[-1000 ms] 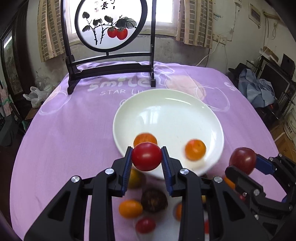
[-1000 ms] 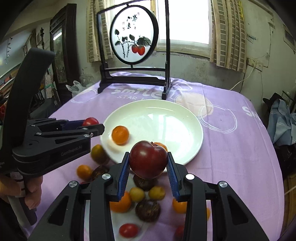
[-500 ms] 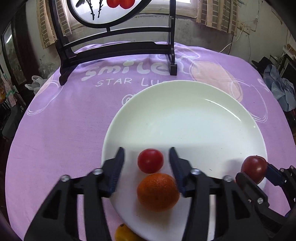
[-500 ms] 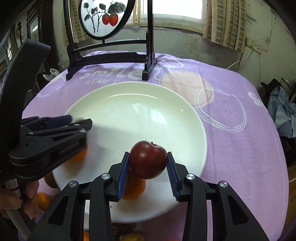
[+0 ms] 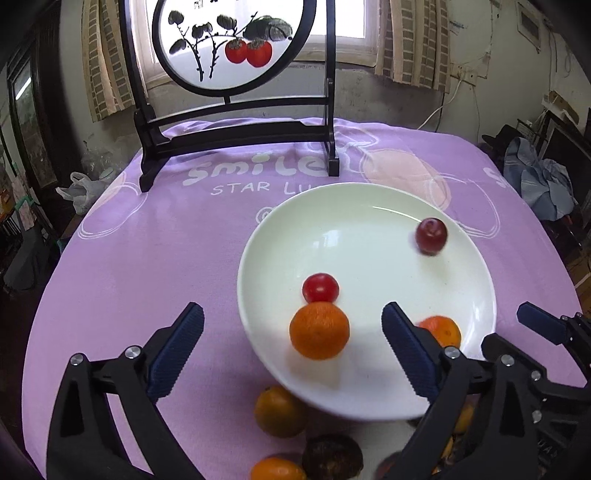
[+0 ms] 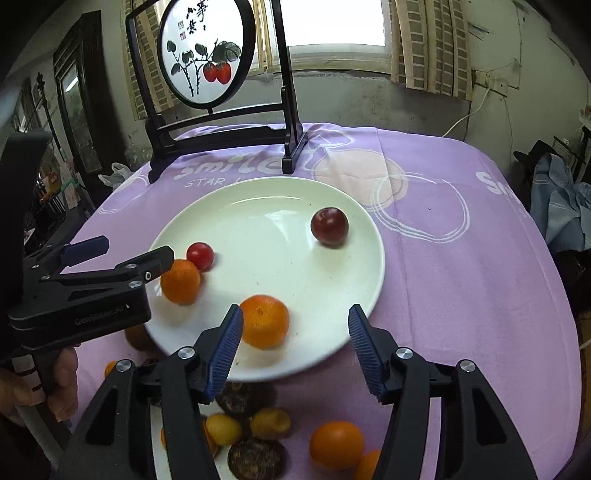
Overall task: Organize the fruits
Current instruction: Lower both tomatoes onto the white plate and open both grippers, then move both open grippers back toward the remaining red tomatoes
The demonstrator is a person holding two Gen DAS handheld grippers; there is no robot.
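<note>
Both the left gripper (image 5: 291,350) and right gripper (image 6: 295,347) hang over the plate (image 6: 343,314) near its lower edge, jaws opening and empty, so the tomato (image 5: 320,287) and plum (image 6: 329,226) lie loose on it, mid-frame.

**Around the table**

Lilac cloth (image 5: 155,266) over the whole tabletop, printed in white with "smile" and "STAR LU", plus looped outlines and pale peach discs. At the far edge, a dark wooden stand (image 5: 236,129) on two feet, holding upright a round screen (image 5: 229,40) painted with black stems, grey leaves and two red fruits. Behind, a bright window (image 6: 332,22) flanked by brick-patterned curtains (image 5: 410,40). Stained grey wall below the sill, with a white cable (image 6: 476,107) trailing down. Left of the table, a white plastic bag (image 5: 79,190) and a dark cabinet (image 6: 77,107). Right, rumpled blue clothes (image 5: 543,184).
</note>
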